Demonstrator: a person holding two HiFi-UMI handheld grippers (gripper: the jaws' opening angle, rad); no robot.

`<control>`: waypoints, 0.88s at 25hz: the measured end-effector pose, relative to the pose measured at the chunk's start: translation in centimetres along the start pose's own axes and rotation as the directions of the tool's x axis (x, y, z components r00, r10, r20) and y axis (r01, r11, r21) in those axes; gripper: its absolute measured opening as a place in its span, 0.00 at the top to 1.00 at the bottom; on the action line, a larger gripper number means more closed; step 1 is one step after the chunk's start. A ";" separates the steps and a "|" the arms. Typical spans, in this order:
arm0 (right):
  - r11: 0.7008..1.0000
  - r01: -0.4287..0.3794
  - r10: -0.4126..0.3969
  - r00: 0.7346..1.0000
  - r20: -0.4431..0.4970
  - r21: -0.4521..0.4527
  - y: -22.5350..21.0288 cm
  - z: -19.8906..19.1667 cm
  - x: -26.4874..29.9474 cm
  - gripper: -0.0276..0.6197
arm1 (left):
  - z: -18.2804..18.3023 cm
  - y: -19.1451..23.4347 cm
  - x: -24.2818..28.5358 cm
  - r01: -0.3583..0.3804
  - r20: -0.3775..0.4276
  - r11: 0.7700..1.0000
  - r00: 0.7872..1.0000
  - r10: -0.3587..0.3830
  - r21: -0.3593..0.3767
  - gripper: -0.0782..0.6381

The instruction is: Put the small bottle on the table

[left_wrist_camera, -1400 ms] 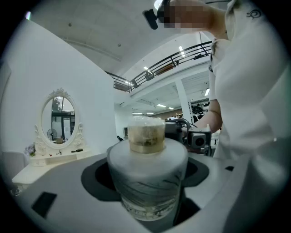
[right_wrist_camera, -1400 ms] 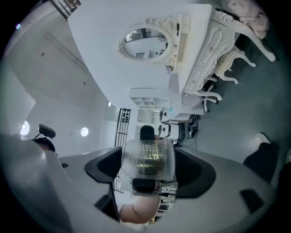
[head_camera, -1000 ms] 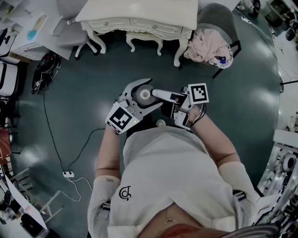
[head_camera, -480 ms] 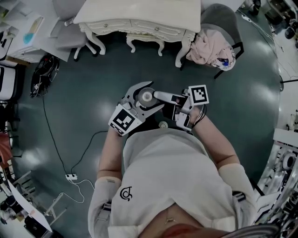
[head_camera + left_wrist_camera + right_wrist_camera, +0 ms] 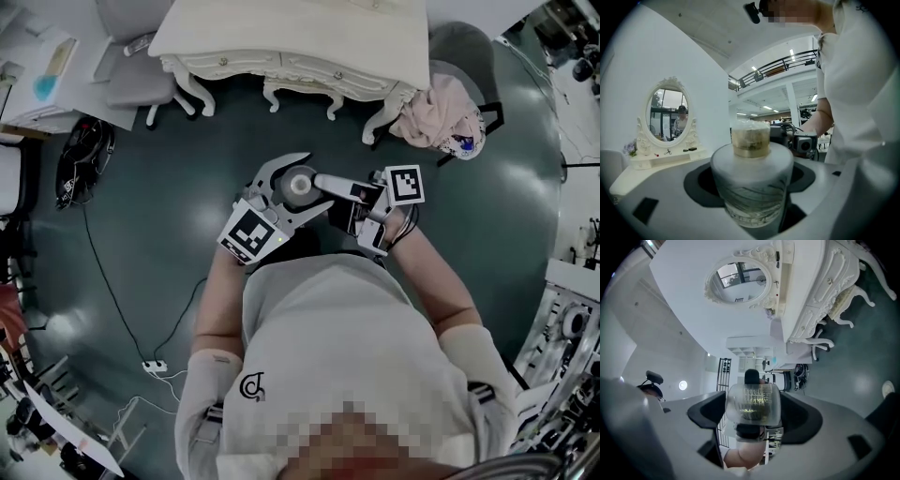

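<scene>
Both pairs of jaws are closed on the small bottle, which is held in the air in front of the person's chest, well apart from the bench. The left gripper reaches it from the person's left and the right gripper from the right, so the two meet around it.

Only the head view takes in the room. The dark green floor fills most of it, and the white bench with carved legs stands at the top. Near the bench's right end is a grey chair with a pink cloth heaped on it. A thin cable crosses the floor to a power strip. From above, the bottle is just a pale round shape.

The left gripper view shows the bottle side on and upright. It has a frosted body and a tan cap, and sits between the dark pads. This view also shows an oval mirror on the bench.

The right gripper view is rolled sideways, with the bench at its upper right. Here the bottle touches the pad on each side.
</scene>
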State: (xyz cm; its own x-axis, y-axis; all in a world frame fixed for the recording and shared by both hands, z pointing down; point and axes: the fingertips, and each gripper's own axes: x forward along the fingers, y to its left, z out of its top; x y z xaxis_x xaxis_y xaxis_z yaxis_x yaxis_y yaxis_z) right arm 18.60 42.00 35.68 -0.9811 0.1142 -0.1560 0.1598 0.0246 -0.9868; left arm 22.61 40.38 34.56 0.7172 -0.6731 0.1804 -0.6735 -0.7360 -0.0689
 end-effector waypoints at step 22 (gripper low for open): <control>0.998 -0.042 0.044 0.998 -0.050 0.042 -3.9 19.6 14.2 0.40 | -2.6 24.7 0.4 -0.071 -0.035 0.997 0.997 0.070 -0.013 0.40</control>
State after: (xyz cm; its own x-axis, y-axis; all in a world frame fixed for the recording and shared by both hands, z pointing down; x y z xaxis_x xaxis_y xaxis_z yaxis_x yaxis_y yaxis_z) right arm 1.87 24.02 36.45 -0.9665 0.1642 -0.1973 0.1964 -0.0221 -0.9803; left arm 5.83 22.14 35.52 0.6616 -0.7201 0.2092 -0.7246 -0.6857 -0.0691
